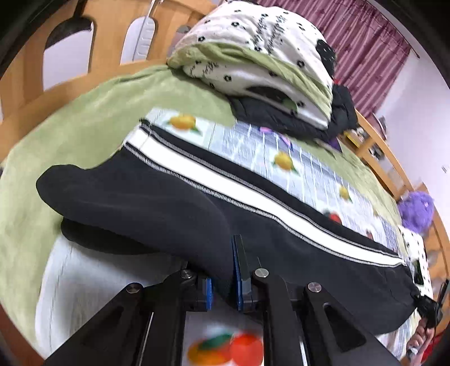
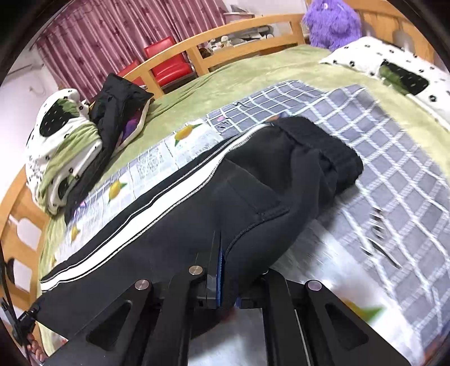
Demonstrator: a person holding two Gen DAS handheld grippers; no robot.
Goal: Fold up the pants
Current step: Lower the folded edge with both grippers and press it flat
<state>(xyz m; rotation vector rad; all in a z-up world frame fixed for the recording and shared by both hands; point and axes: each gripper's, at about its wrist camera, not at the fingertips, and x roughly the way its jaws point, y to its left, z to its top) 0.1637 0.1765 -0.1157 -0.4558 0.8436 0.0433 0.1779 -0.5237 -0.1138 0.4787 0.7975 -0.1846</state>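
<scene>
Hand-held gripper [image 1: 223, 277] pads clamped on black pants [image 1: 157, 197]

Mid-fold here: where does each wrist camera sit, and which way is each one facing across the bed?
Left wrist: rides the left gripper, looks along the black pants toward the folded quilt and wooden bed rail; its fingers pinch pants fabric.
Right wrist: rides the right gripper, looks over the waistband toward the purple plush toy; its fingers also pinch fabric.
Shared: pants, quilt, curtain.
</scene>
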